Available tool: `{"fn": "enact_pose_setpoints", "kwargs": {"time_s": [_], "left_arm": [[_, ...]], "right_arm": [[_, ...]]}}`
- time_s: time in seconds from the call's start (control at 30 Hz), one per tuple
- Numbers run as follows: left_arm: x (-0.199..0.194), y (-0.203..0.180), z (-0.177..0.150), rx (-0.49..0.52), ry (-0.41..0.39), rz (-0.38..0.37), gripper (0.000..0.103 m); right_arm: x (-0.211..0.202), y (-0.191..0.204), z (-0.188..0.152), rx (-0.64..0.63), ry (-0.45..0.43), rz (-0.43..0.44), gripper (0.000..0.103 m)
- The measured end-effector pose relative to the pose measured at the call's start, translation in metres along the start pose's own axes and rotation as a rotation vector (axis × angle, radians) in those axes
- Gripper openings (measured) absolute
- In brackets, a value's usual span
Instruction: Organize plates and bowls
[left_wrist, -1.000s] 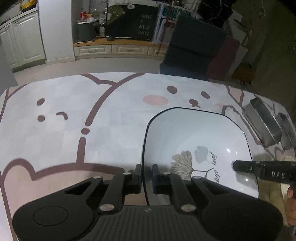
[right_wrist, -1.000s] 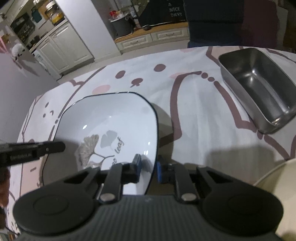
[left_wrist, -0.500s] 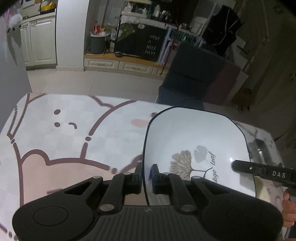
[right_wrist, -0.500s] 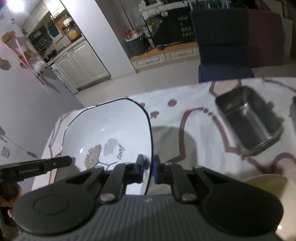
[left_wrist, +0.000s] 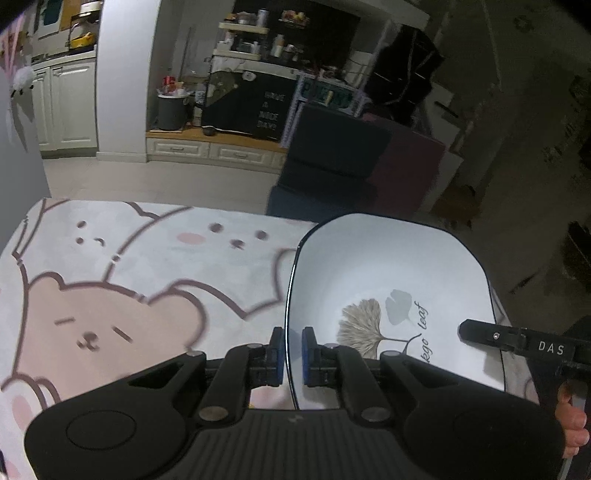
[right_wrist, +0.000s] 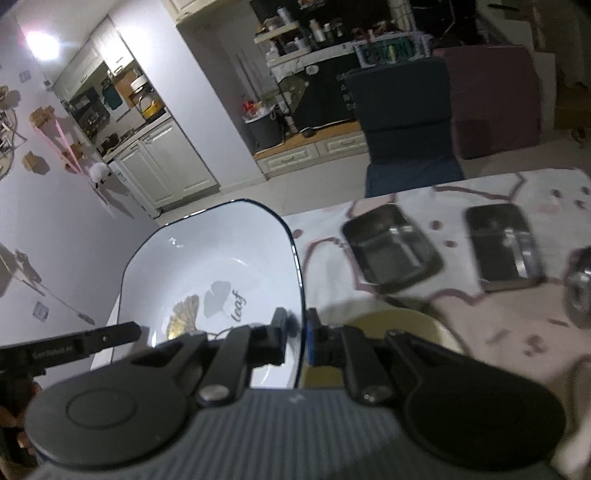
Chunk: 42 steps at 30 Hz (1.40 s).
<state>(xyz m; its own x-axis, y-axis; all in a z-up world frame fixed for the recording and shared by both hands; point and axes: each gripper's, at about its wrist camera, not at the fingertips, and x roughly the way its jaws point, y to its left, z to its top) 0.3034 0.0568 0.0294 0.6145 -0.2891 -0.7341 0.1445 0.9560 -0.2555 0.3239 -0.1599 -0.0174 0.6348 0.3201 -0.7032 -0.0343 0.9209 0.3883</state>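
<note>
A white square plate (left_wrist: 373, 273) with a dark rim and a leaf print hangs in the air above the table, held from both sides. My left gripper (left_wrist: 293, 349) is shut on its left rim. In the right wrist view the same plate (right_wrist: 214, 266) has my right gripper (right_wrist: 297, 338) shut on its right rim. Each view shows the tip of the other gripper at the plate's far edge. A yellowish round bowl (right_wrist: 391, 325) lies on the table just below my right gripper, partly hidden by it.
The table wears a cloth with pink bear drawings (left_wrist: 110, 295). Two steel rectangular trays (right_wrist: 391, 247) (right_wrist: 504, 245) lie on it to the right, with a shiny metal item (right_wrist: 578, 288) at the far right edge. A dark chair (left_wrist: 332, 162) stands behind the table.
Both grippers have lifted the plate off the table and raised it. The table now lies lower in both views, and the second steel tray has come into the right wrist view.
</note>
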Motion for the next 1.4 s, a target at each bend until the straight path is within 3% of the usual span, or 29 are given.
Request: {"fn": "enact_pose_setpoints", "kwargs": {"time_s": [0.37,0.73,1.13,1.4], "left_arm": [[-0.002,-0.082,-0.083,0.01,0.067,-0.039,0.009],[0.035,-0.109,-0.165,0.015,0.198,-0.041,0.009],[0.094,-0.131,-0.199,0.003,0.316,-0.065,0.011],[0.122,-0.15,-0.199,0.027,0.327,-0.061,0.011]], "right_arm": [[-0.07,-0.082,-0.061,0.044,0.019,-0.057,0.013],[-0.066,-0.153,-0.131,0.096,0.148,-0.097,0.013],[-0.046,-0.2,-0.154,0.113,0.253,-0.196,0.013],[-0.031,-0.232,-0.154,0.134,0.283,-0.24,0.014]]}}
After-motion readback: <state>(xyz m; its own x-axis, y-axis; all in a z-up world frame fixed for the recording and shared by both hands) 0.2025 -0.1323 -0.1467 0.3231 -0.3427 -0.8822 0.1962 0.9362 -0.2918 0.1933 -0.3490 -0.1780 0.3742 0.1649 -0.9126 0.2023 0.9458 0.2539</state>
